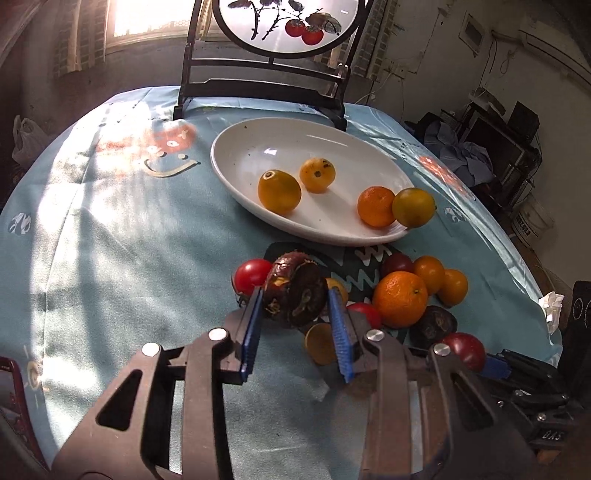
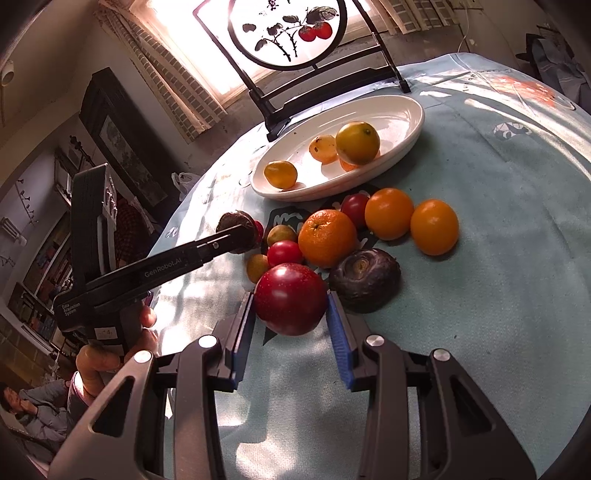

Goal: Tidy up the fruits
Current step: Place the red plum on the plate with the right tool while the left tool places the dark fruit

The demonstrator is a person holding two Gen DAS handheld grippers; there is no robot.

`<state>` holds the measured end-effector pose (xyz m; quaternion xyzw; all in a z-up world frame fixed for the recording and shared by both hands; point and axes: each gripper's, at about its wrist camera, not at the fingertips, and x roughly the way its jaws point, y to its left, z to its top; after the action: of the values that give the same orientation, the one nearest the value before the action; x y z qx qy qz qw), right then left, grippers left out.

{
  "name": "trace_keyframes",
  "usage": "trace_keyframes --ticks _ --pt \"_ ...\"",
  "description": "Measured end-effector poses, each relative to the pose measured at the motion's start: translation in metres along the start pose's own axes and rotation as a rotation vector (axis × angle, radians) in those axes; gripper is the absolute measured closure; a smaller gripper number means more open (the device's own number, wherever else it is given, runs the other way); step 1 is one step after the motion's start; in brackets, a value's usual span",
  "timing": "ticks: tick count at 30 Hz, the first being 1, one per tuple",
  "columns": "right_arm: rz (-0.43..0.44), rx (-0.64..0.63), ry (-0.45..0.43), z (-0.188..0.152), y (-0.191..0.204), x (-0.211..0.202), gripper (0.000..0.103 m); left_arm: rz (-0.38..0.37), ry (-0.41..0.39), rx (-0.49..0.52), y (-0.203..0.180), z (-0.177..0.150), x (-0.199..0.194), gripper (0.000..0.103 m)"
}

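Left gripper [image 1: 295,299] pinches a dark brown wrinkled fruit [image 1: 295,291], one blue pad [image 1: 255,314] on each flank. From the right wrist view that fruit [image 2: 236,230] sits at the tip of the left gripper, at the near-left edge of the pile; whether it is lifted clear of the cloth cannot be told. A side-on grip suits it: the fruit is squat and its flanks give the pads purchase.

Right gripper [image 2: 291,304] clamps a dark red plum [image 2: 290,299] across its widest part. The plum is in front of the pile, just beside a second dark fruit [image 2: 364,280].

White oval dish [image 1: 236,147] stands on the counter beyond the pile, in front of a round painted screen [image 1: 288,22]. It holds four yellow-to-orange fruits; one greenish-yellow one [image 1: 413,206] rests right at the near rim. The dish is likely the collecting place.

Still loose on the blue cloth [image 1: 110,240]: a large orange [image 1: 400,299], small red tomatoes, several orange-yellow fruits, close together and touching.

Judgement: both loads are secured; the carry to the dish comes next. The dish's far end is bare, so setting down there avoids knocking the rim fruit.
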<state>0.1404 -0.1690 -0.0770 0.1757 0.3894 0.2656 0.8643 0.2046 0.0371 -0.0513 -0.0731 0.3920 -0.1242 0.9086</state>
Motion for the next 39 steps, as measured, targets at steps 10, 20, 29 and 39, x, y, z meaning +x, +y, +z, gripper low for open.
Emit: trace_keyframes --ticks 10,20,29,39 --pt "-0.105 -0.123 -0.189 0.088 0.001 -0.014 0.063 0.051 -0.111 -0.006 -0.008 0.061 0.002 0.068" --pt "-0.177 -0.009 -0.106 0.162 -0.064 0.054 0.064 0.116 -0.052 -0.057 0.020 0.112 0.061 0.068" --pt "-0.140 -0.045 -0.106 0.164 -0.057 0.048 0.051 0.173 -0.107 -0.040 0.015 0.107 0.039 0.016" --pt "-0.149 0.012 -0.099 0.104 -0.075 -0.002 0.051 0.210 -0.111 -0.047 0.017 0.036 -0.009 0.005"
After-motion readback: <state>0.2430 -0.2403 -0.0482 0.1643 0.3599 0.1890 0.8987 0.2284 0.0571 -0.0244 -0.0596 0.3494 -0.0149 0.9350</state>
